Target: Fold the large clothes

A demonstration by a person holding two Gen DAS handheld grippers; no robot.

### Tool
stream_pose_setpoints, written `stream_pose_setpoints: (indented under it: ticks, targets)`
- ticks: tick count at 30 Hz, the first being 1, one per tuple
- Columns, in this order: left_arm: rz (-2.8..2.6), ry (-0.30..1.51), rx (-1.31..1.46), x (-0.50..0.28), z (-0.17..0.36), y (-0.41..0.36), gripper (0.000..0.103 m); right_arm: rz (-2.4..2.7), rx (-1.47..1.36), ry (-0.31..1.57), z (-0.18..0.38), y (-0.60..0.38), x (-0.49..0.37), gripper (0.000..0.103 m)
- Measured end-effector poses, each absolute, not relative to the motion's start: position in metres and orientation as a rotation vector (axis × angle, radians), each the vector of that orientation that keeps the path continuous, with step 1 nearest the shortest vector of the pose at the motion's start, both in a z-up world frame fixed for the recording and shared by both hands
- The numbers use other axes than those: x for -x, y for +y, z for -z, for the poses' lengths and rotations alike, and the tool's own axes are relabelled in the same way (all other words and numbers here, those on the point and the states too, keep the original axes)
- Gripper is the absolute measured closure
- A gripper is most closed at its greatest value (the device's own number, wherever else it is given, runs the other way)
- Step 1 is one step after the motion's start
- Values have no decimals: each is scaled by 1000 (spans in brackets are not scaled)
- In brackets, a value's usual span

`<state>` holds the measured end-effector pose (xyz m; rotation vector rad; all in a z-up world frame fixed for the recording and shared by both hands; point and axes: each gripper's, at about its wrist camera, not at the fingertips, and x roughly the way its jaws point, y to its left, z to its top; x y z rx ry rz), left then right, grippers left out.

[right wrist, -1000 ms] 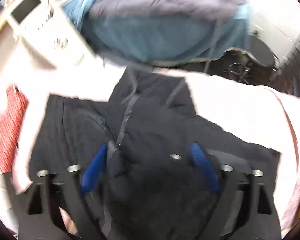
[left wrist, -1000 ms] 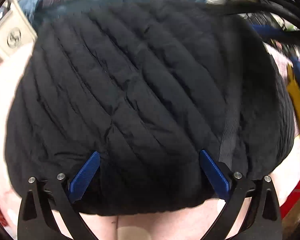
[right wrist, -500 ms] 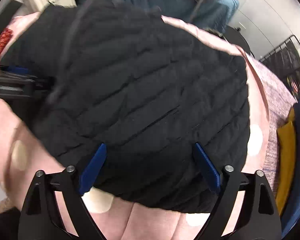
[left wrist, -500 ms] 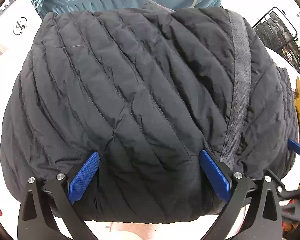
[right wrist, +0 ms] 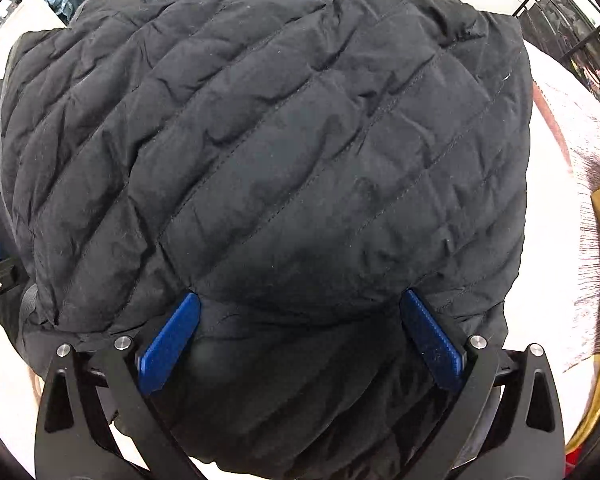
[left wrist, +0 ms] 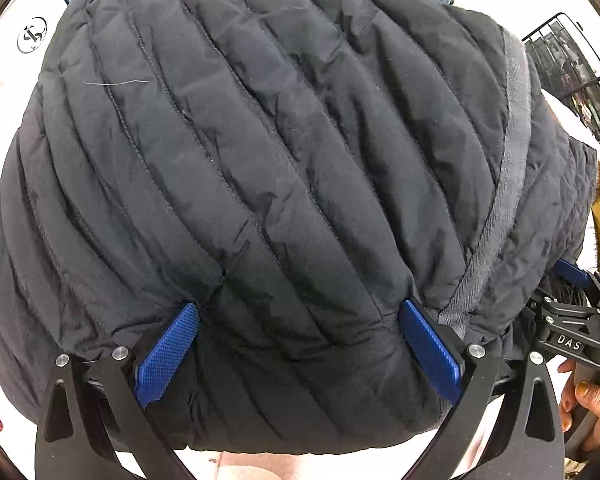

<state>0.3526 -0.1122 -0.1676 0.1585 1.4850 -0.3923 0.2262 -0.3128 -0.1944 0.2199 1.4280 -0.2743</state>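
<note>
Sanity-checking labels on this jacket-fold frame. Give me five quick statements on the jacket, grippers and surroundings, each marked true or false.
1. The black quilted puffer jacket fills most of both wrist views. True.
2. The left gripper is shut tight on a sleeve. False: its blue pads stand wide apart, with jacket bulk between them.
3. The right gripper is open. True.
4. A grey woven strip runs along the jacket. True.
5. The jacket is bright red. False: it is black.
</note>
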Motion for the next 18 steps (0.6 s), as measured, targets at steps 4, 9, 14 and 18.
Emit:
stream_pose_setpoints:
  ticks: [4, 9, 14, 18]
  targets:
    - [386, 1456, -165, -354, 170, -118, 4, 284, -217, 1379, 196, -313, -215, 4]
    - [391, 1398, -160, -335, 168, -120, 4, 288, -212, 1363, 192, -304, -204, 4]
    - [393, 1363, -160, -327, 161, -121, 5, 277, -208, 1354, 179, -300, -186, 4]
    - [406, 1393, -143, -320, 153, -116, 6, 242, -221, 1381, 169, -308, -184, 4]
